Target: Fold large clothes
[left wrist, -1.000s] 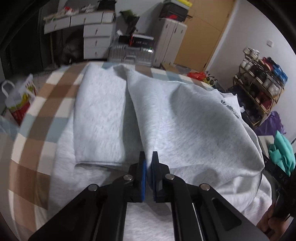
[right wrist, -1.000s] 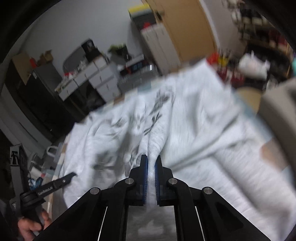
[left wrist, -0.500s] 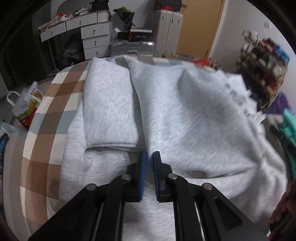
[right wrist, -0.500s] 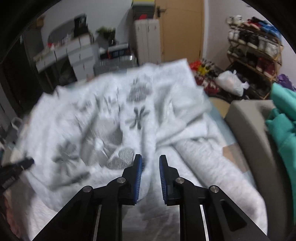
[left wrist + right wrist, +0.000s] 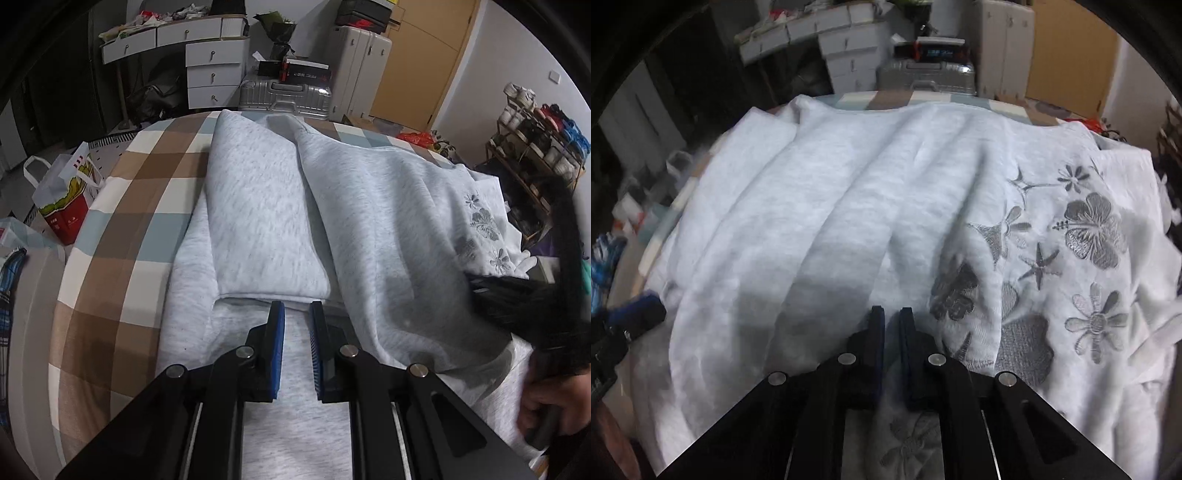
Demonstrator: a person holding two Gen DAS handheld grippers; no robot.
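Where the sweatshirt (image 5: 388,229) lies: spread across the checked bed cover (image 5: 122,221), filling the middle of both views, so both sides stay within reach.
Left panel (image 5: 258,221): already turned inward, its edge just ahead of the left gripper (image 5: 297,314).
Left gripper: jaws have just opened to a narrow gap, nothing pinched, probably letting that fold settle.
Right gripper (image 5: 892,317): jaws have just closed together, low over the cloth beside the stitched flowers (image 5: 1093,229); whether they pinch cloth, I cannot tell.
Likely step: the right side's fold.
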